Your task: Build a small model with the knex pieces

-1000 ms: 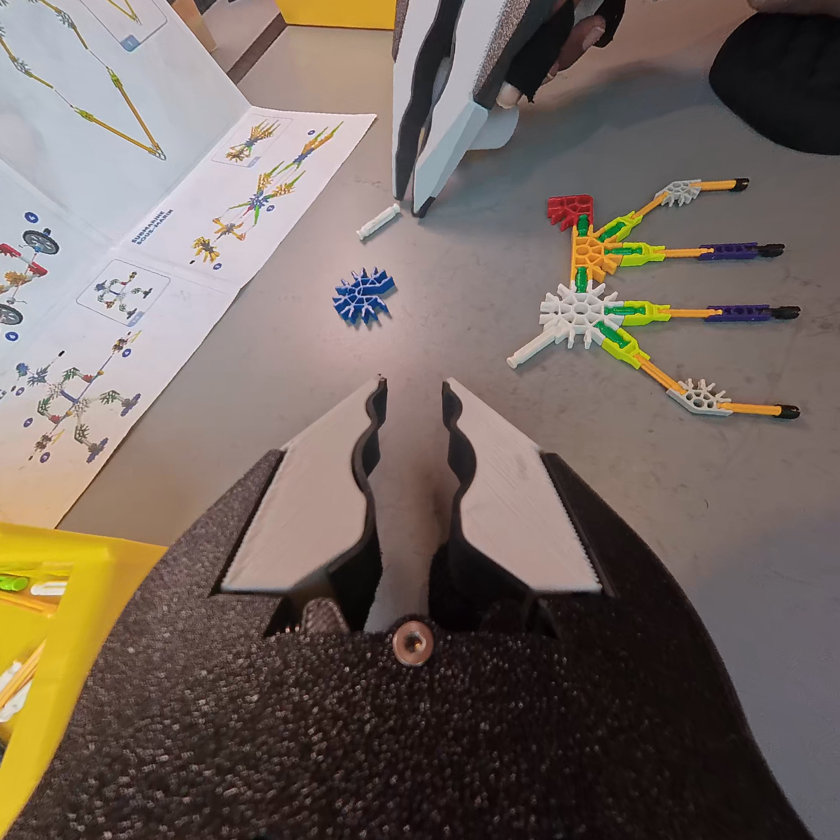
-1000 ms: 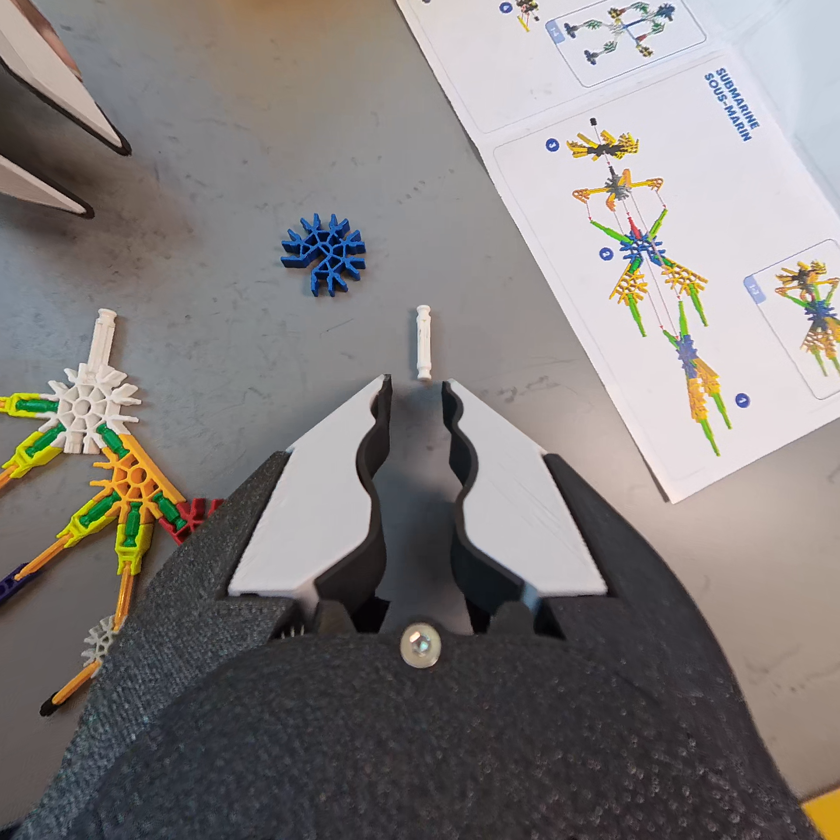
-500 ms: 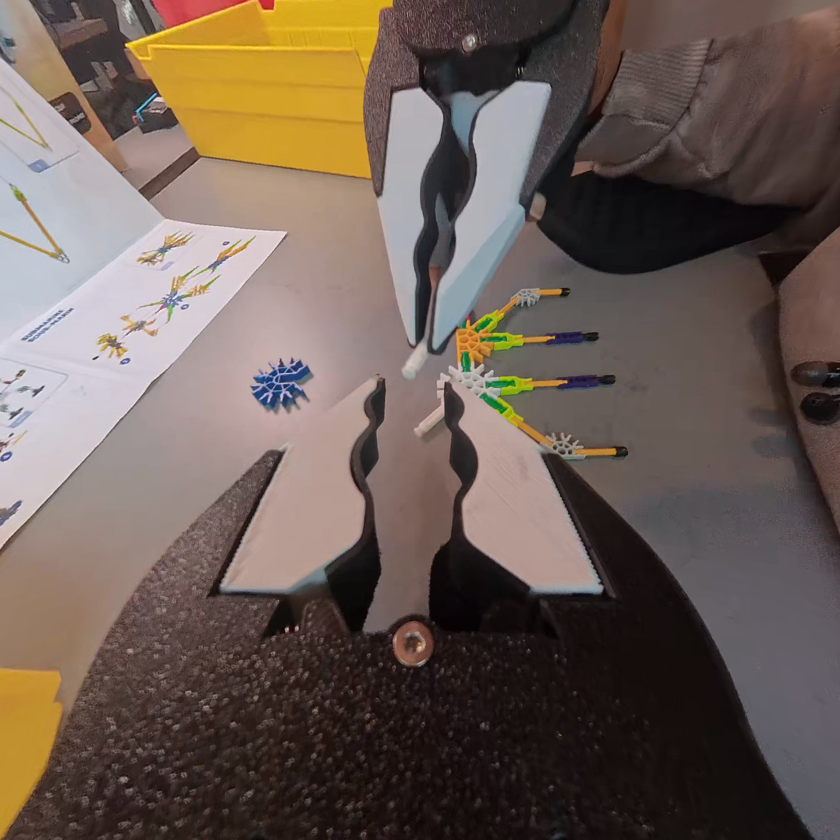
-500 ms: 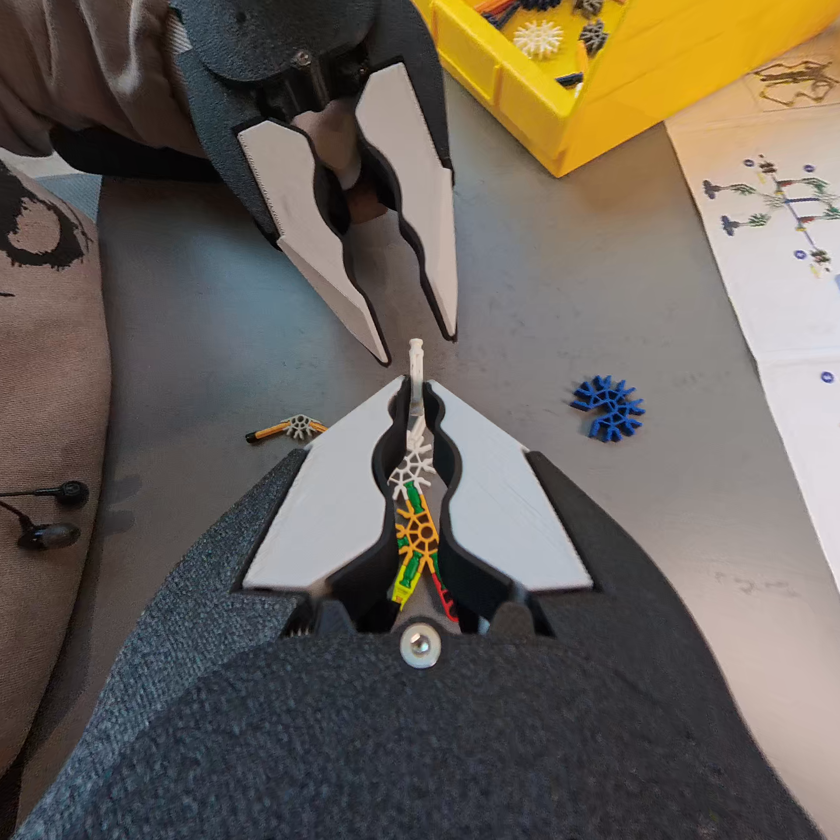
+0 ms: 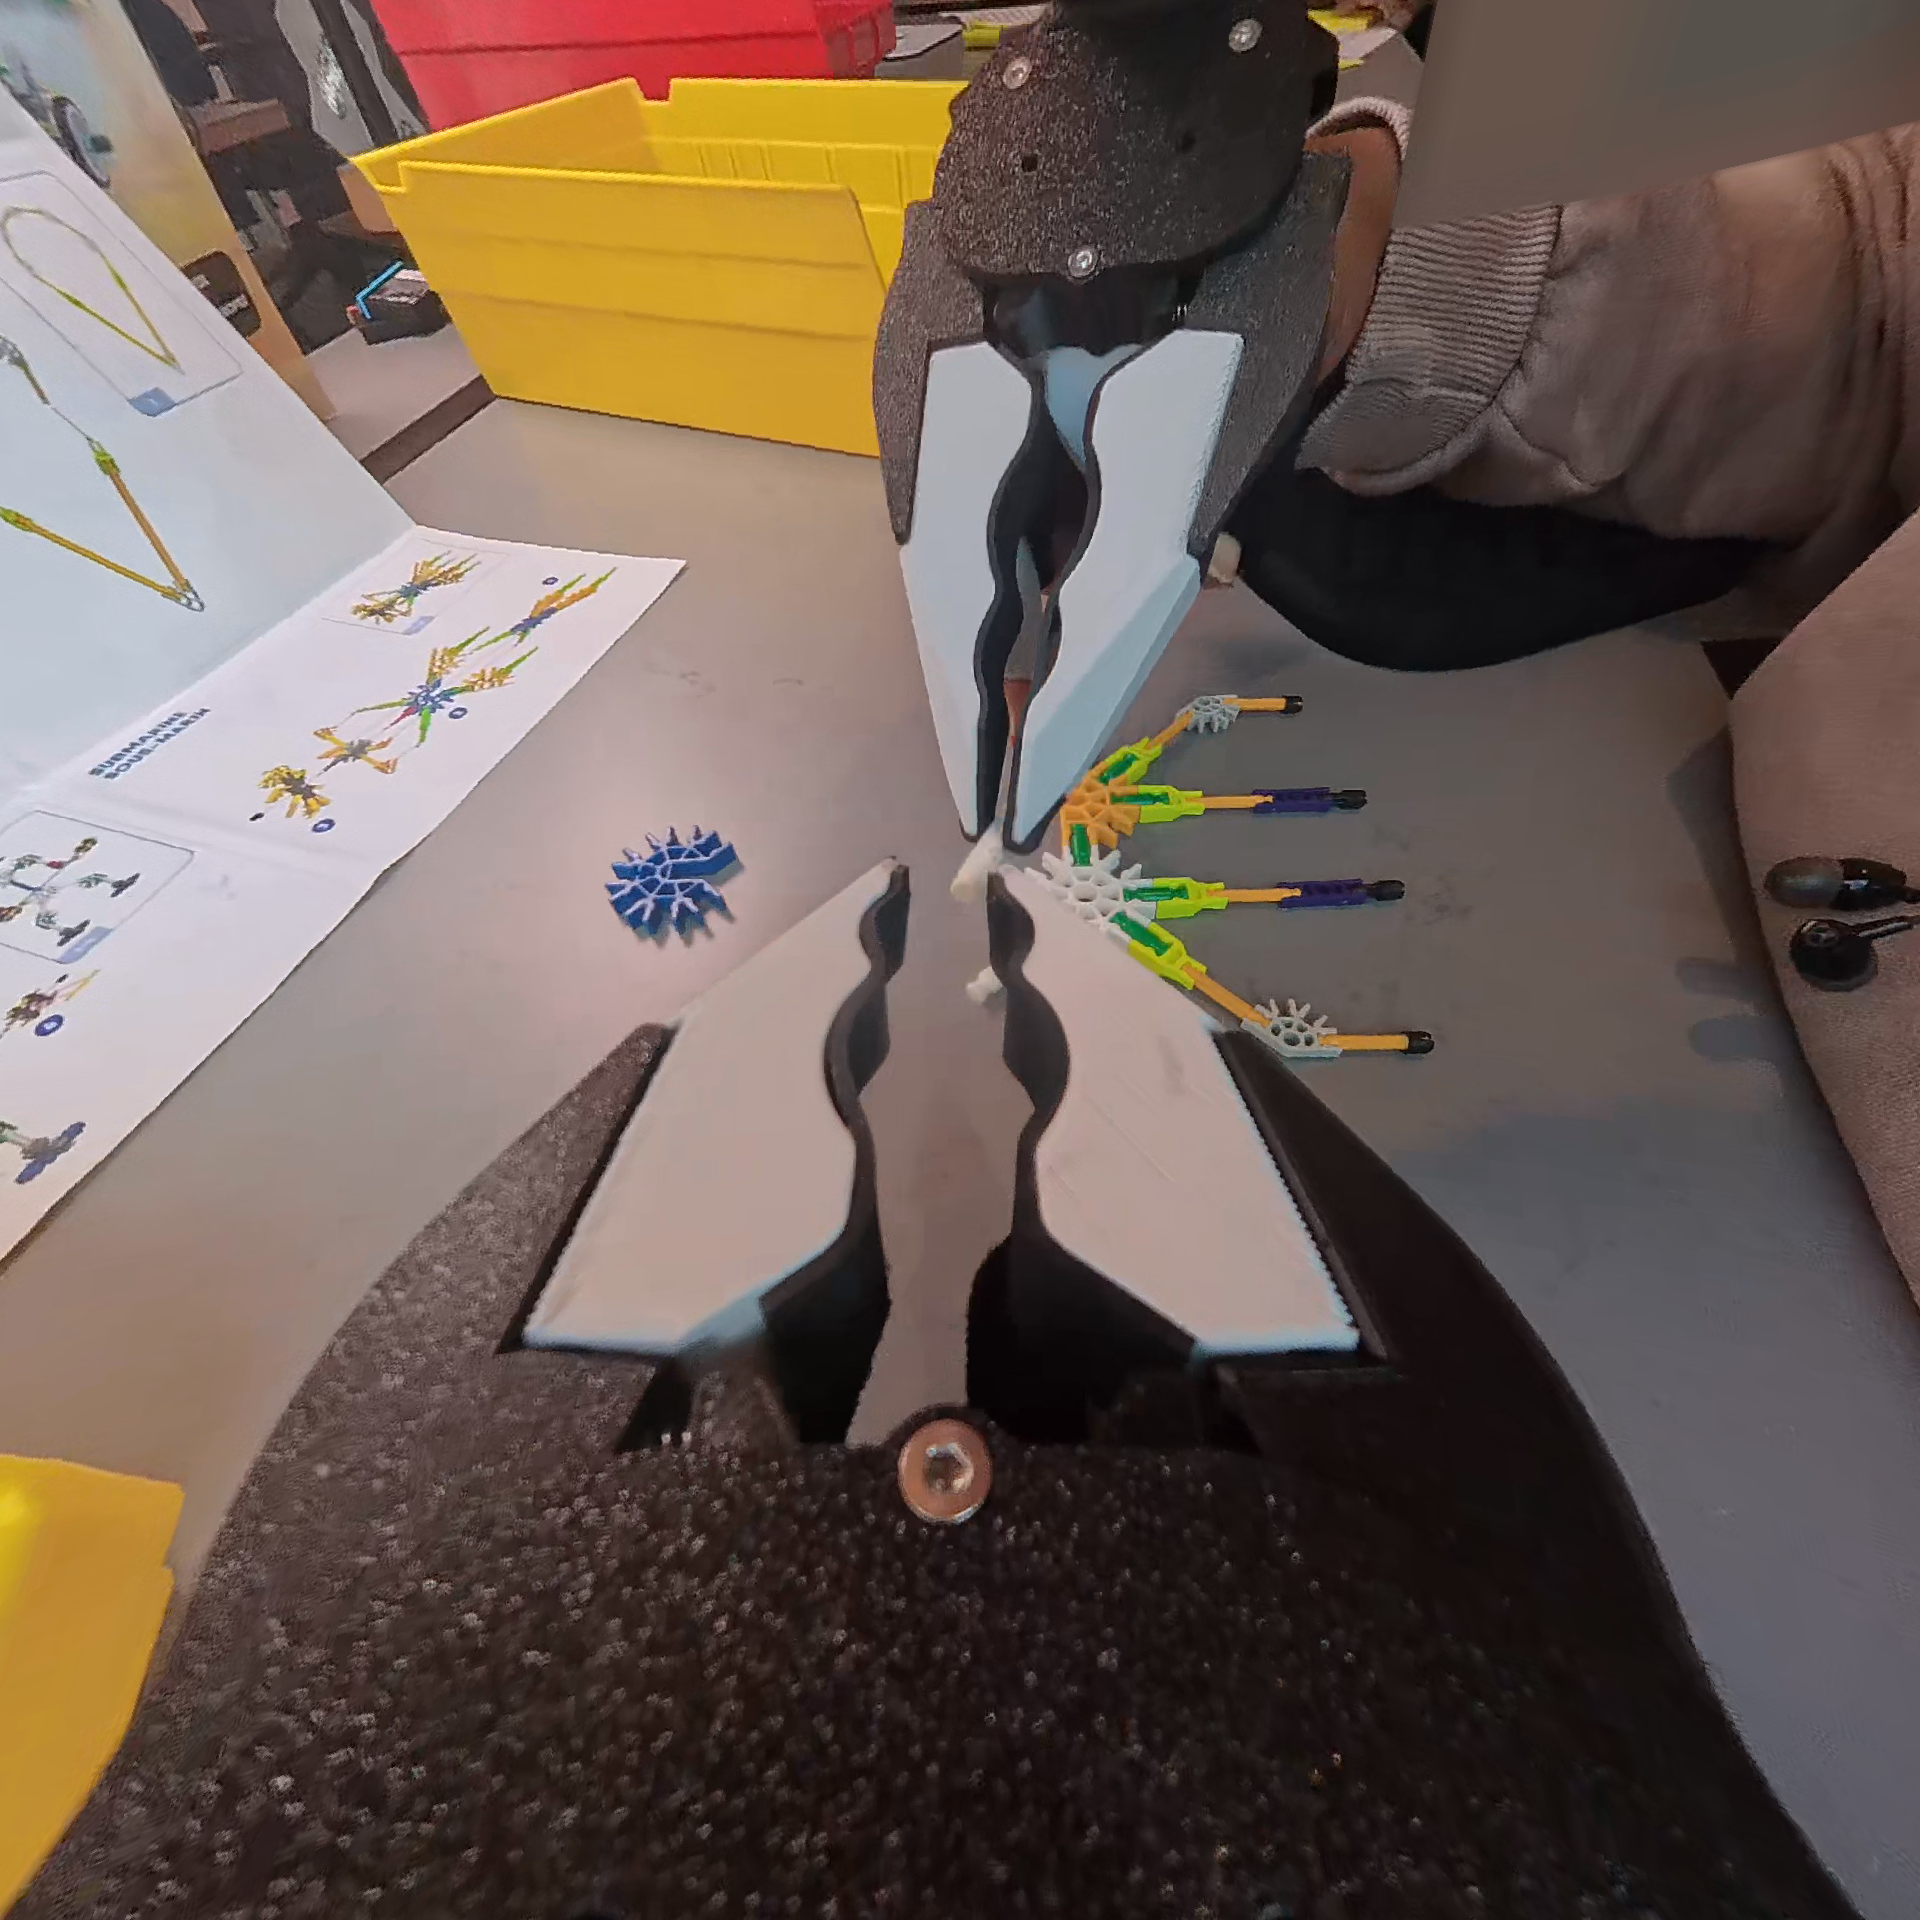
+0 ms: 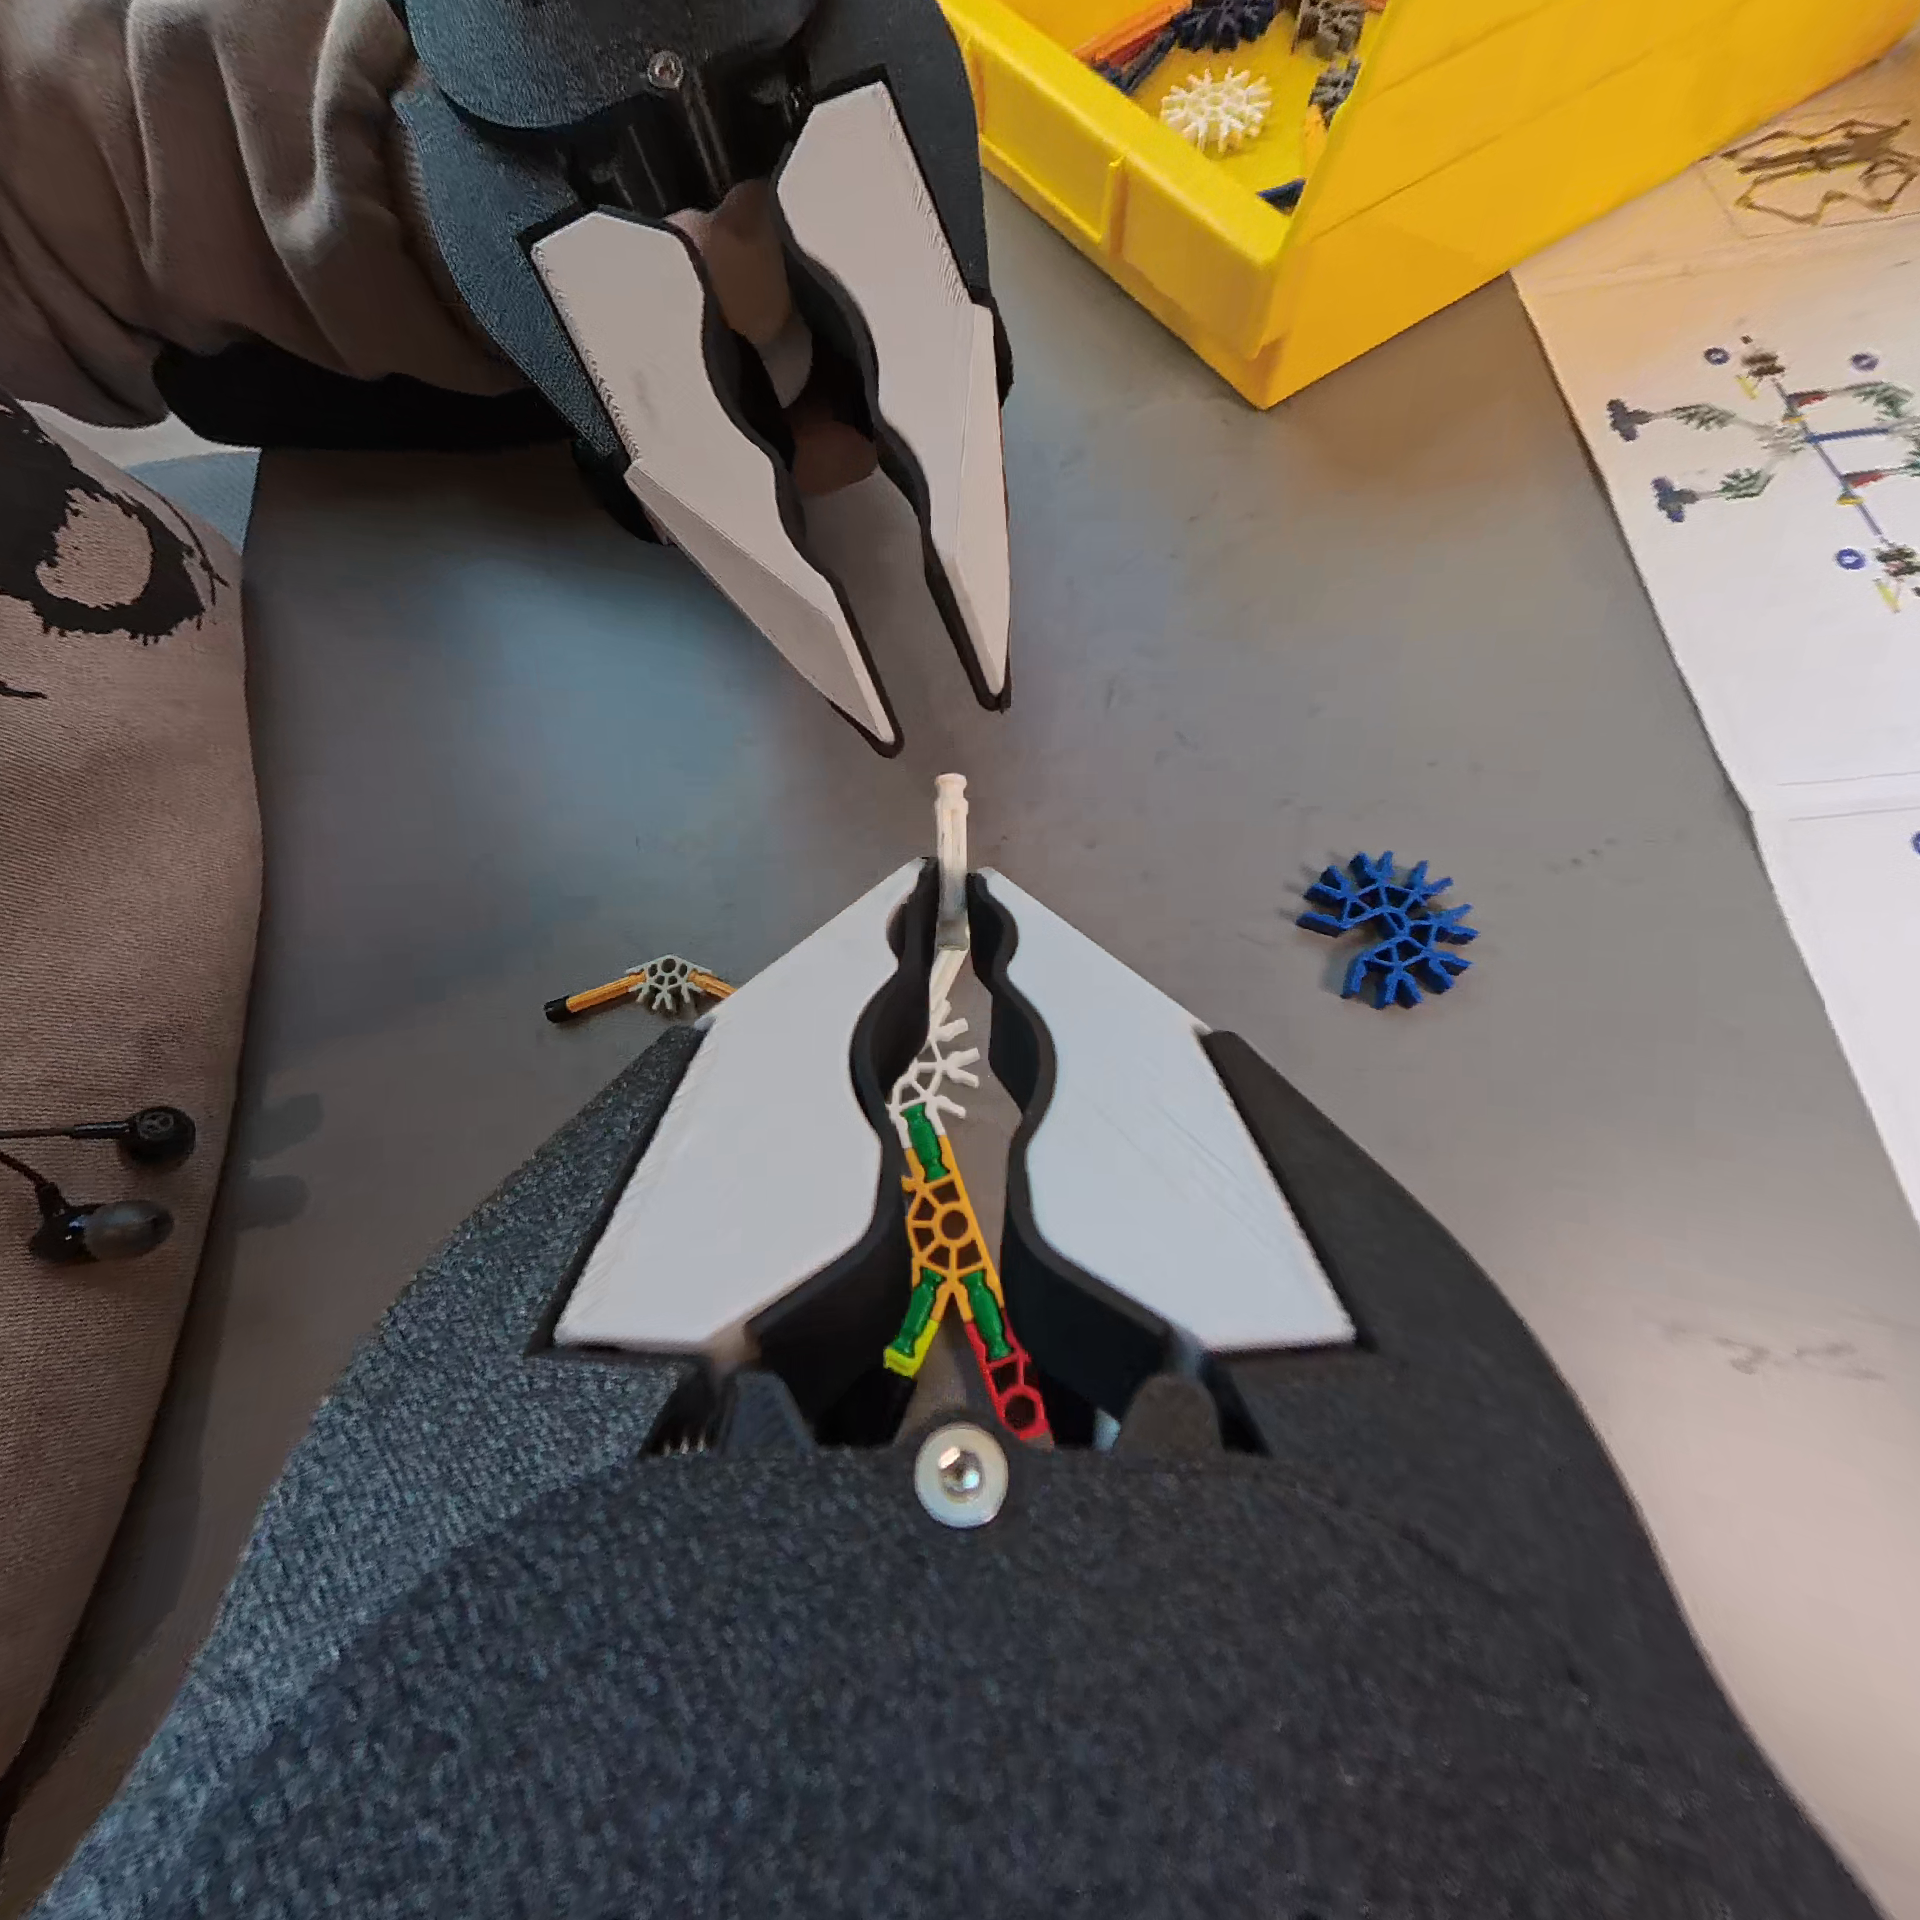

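Right claw [image 6: 951,873] is pressed together on a short white rod [image 6: 951,821], pinching it at the very tips. About half of the rod projects forward beyond the fingers. Left claw [image 5: 945,883] is spread, holds nothing, and points tip to tip at the right claw, with the free end of the rod in the gap just ahead of its fingers.

Reference point: blue connector [image 5: 673,881], lying flat on the table [image 5: 1507,1247].
- Both claws meet just beside the blue connector, above the table surface.
- The assembled model [image 5: 1122,805] of white, orange, green and yellow parts lies flat on the far side of the claws from the blue connector, partly under the right claw.
- The instruction sheet [image 5: 312,727] lies on the opposite side of the blue connector from the model.
- A yellow bin [image 5: 644,260] stands well apart from the blue connector.

Handling note: the rod is thin and smooth, and the grip is short, so it probably pivots under side load. Contact along the rod's axis looks safer than contact across it. Whether the left claw's fingers touch the rod cannot be told.
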